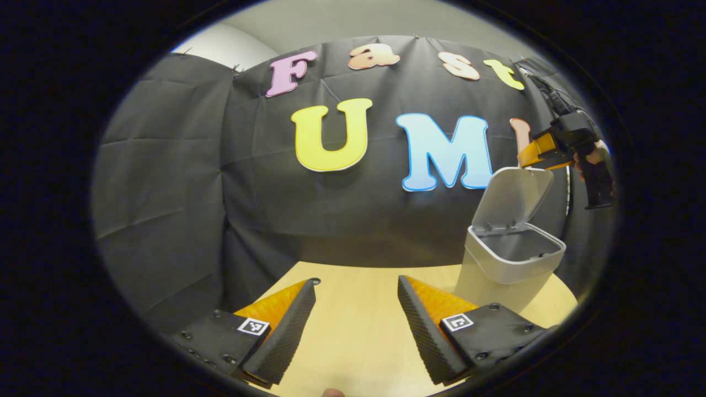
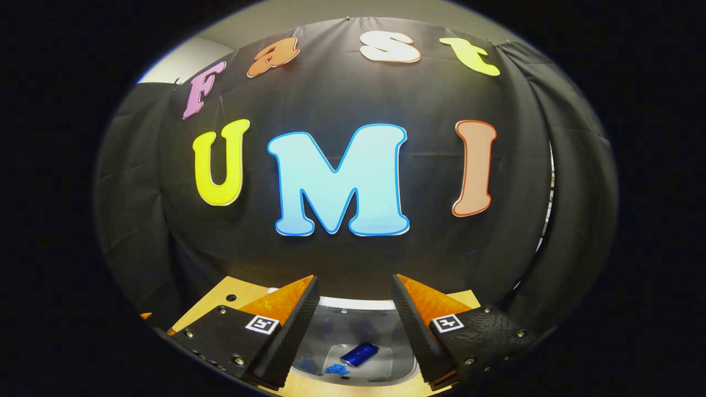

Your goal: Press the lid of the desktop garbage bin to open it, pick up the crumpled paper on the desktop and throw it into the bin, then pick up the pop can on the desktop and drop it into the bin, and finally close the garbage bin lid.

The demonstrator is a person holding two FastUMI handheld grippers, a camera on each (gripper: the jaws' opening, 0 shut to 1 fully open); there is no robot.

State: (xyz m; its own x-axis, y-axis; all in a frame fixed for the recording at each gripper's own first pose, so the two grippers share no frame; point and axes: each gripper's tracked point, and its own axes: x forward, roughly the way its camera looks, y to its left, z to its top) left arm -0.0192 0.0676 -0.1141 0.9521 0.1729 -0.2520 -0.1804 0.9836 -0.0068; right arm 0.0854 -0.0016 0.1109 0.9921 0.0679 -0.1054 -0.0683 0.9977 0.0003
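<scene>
The white desktop bin [image 1: 510, 264] stands on the wooden table [image 1: 358, 331] at the right of the left gripper view, its lid [image 1: 515, 198] tilted up and open. My right gripper [image 1: 538, 150], held by a hand [image 1: 593, 157], hovers just above the lid's top edge. In the right gripper view that gripper [image 2: 354, 278] is open, and below its fingers I look down into the bin [image 2: 353, 302], where a blue pop can [image 2: 359, 354] lies beside blue crumpled paper [image 2: 335, 368]. My left gripper [image 1: 356, 282] is open over bare table, left of the bin.
Black cloth walls [image 1: 220, 193] close the booth behind the table and to the left. The table's far edge [image 1: 380, 266] has a small hole [image 1: 314, 280] near it. Open tabletop lies between the left gripper and the bin.
</scene>
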